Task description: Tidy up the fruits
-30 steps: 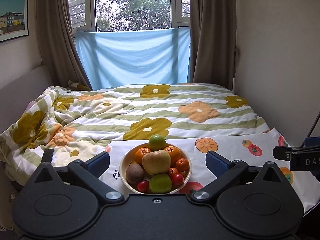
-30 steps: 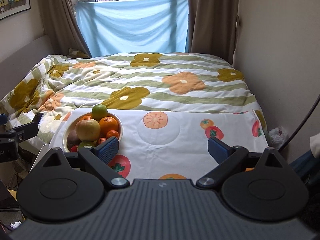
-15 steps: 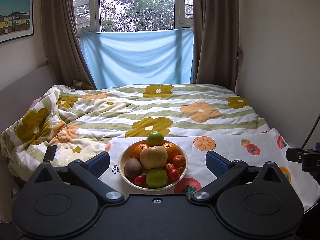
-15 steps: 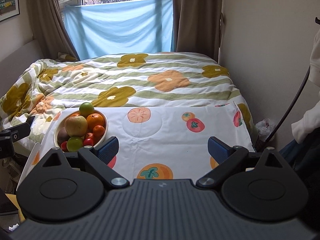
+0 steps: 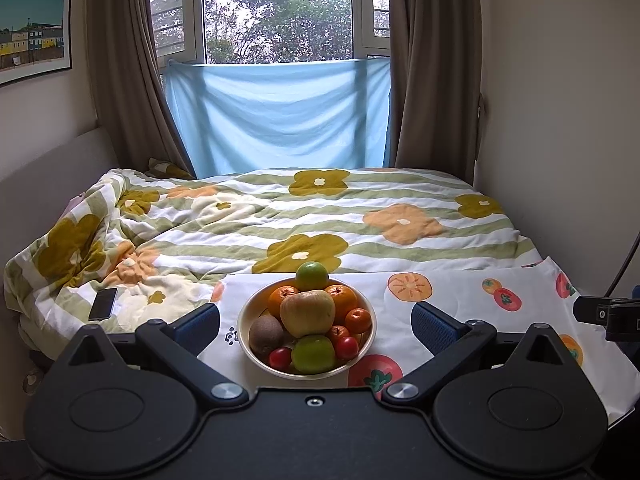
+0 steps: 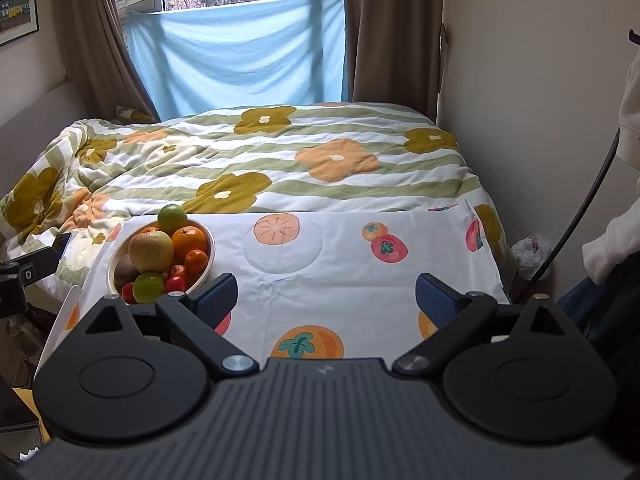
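A bed (image 5: 360, 216) carries a rumpled flower-print quilt (image 5: 224, 224), and a dark phone (image 5: 103, 304) lies flat on the quilt at about 9 o'clock from the bowl. Over the near end of the bed lies a white cloth (image 6: 360, 264) printed with fruit. On the cloth's left part rests a cream bowl (image 5: 245, 322) heaped with fruit, its far rim close to the cloth's 12 o'clock edge.

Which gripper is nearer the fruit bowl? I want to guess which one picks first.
Left. The left gripper faces the fruit bowl head-on, its open jaws framing it. The right gripper sits to the bowl's right, over the tablecloth.
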A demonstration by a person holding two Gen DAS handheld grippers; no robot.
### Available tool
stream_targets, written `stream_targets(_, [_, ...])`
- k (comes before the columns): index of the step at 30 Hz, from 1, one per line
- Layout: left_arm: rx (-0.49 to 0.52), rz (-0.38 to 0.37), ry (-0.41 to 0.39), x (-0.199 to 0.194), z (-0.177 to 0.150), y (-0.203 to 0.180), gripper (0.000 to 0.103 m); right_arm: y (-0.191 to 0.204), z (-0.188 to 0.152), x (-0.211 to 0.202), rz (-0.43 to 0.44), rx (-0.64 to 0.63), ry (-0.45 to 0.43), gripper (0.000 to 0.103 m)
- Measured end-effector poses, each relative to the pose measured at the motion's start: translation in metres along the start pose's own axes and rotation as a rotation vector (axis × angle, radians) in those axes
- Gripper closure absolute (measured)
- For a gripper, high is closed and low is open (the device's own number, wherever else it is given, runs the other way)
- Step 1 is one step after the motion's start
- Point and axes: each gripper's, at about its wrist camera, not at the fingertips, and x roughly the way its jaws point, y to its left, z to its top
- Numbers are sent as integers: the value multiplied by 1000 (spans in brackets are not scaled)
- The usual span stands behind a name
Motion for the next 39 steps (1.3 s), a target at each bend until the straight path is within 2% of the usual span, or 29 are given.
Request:
stream_targets(29, [3,-5,4,-15,-10,-1,0,5,-11,-7,12,10,15,0])
stream_targets(39, [39,28,-29,-20,-11,-5,0,4,-13,-8,12,21,6,0])
